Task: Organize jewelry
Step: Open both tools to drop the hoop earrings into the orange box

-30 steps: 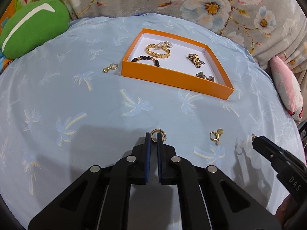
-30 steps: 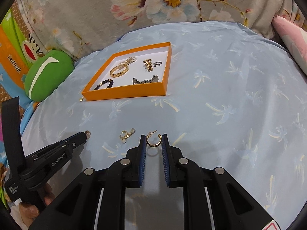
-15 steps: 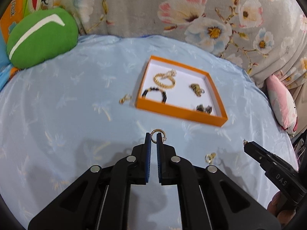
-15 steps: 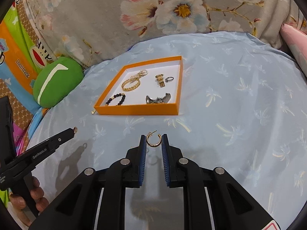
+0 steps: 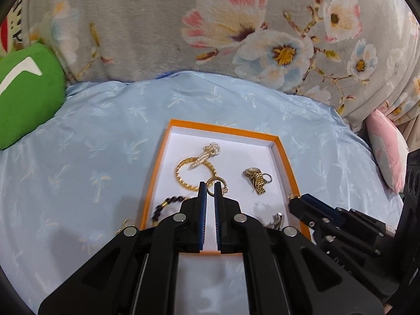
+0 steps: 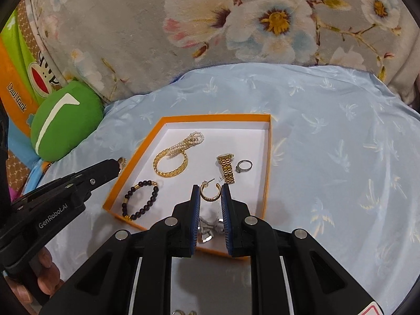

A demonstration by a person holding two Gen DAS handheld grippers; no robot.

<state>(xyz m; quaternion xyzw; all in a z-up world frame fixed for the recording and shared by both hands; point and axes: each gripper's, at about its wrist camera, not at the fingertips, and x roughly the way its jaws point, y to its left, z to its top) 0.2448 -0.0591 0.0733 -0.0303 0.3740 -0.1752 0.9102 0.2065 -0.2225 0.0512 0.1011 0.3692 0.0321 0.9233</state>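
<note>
Left tongs [image 5: 210,187] pinch a small hoop [image 5: 215,182]; right tongs [image 6: 210,194] clamp an open hoop [image 6: 210,193], both above the tray [image 6: 266,183]. Only the right view shows a ring [image 6: 244,166] at the watch's [image 6: 227,169] three o'clock.

Evenly lit, soft indoor light from above. Faint soft shadows on the blue sheet [image 5: 86,162] beside and under the orange tray [image 6: 266,183]. No harsh glare. Strong fisheye bending, black corners. Slight motion blur on the flowered blanket [image 5: 131,26]; tray contents reasonably sharp in right view, softer in left.
</note>
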